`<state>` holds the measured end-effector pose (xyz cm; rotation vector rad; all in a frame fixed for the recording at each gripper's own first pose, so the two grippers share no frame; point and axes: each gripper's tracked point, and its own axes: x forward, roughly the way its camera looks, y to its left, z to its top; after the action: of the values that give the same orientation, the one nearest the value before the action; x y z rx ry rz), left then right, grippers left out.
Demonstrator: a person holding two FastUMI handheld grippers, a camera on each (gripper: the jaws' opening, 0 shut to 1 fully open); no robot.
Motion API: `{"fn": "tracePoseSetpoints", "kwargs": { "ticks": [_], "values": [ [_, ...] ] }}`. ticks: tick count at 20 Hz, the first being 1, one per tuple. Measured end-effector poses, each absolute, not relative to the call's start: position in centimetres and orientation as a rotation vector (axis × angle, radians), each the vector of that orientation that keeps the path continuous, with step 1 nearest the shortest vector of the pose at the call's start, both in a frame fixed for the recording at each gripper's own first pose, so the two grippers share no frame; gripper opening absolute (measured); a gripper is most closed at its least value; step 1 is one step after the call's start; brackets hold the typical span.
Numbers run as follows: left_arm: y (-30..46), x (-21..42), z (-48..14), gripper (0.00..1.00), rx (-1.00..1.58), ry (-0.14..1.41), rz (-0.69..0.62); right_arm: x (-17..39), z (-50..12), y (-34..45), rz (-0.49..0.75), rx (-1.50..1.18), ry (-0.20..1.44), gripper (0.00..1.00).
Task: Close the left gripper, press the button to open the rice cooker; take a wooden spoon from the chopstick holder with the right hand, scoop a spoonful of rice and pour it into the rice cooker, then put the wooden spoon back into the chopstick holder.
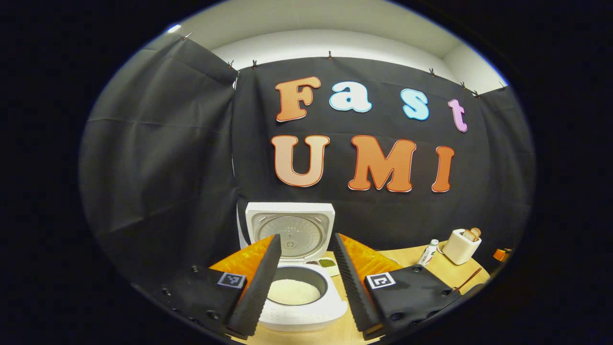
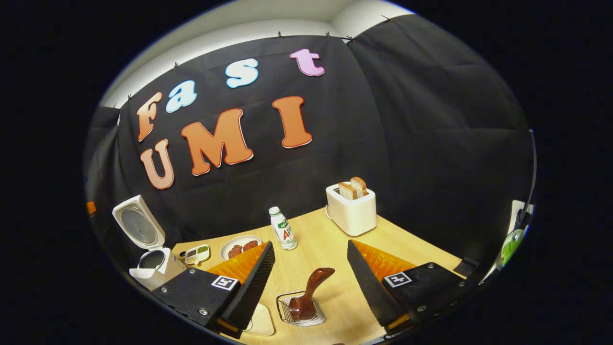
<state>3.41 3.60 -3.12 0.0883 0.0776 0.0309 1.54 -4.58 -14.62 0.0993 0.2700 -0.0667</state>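
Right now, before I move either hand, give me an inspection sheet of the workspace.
Surface: wooden table, dry, no spills seen.
Job's things: rice cooker lid up, rice in the pot; wooden spoon standing in the wire holder, handle tilted.
Clutter: toaster with bread; bottle upright; plate with food; small dish.
Tongs: left tongs open, framing the cooker; right tongs open, either side of the spoon, not touching it.
Cables: nothing seen.
Surroundings: black cloth wall, white wall above it.
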Motion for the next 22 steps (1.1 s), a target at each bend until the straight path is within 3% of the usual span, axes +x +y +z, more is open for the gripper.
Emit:
{"fn": "tracePoseSetpoints", "kwargs": {
  "ticks": [1, 3, 6, 14, 18, 22],
  "values": [
    [3.5, 3.2, -3.0, 0.77, 0.086, 0.075, 0.036, 2.0, -15.4, -4.9, -0.070, 0.105, 0.284, 0.95],
    [3.5, 3.0, -3.2, 0.80, 0.094, 0.074, 0.060, 2.7, -16.7, -5.2, -0.070, 0.121, 0.315, 0.95],
    [3.5, 2.3, -2.8, 0.96, 0.119, 0.048, 0.106, 3.5, -18.8, -5.3, -0.058, 0.137, 0.364, 0.95],
    [3.6, 0.3, -2.0, 0.99, 0.109, -0.027, 0.218, 5.3, -23.7, -5.1, 0.021, 0.214, 0.503, 0.92],
    [3.6, -1.0, -2.8, 0.98, 0.108, -0.038, 0.267, 6.0, -25.5, -4.6, 0.072, 0.259, 0.552, 0.74],
    [4.1, -2.0, -3.9, 0.99, 0.097, -0.003, 0.318, 6.1, -25.5, -3.3, 0.142, 0.279, 0.575, 0.48]
  ]
}}
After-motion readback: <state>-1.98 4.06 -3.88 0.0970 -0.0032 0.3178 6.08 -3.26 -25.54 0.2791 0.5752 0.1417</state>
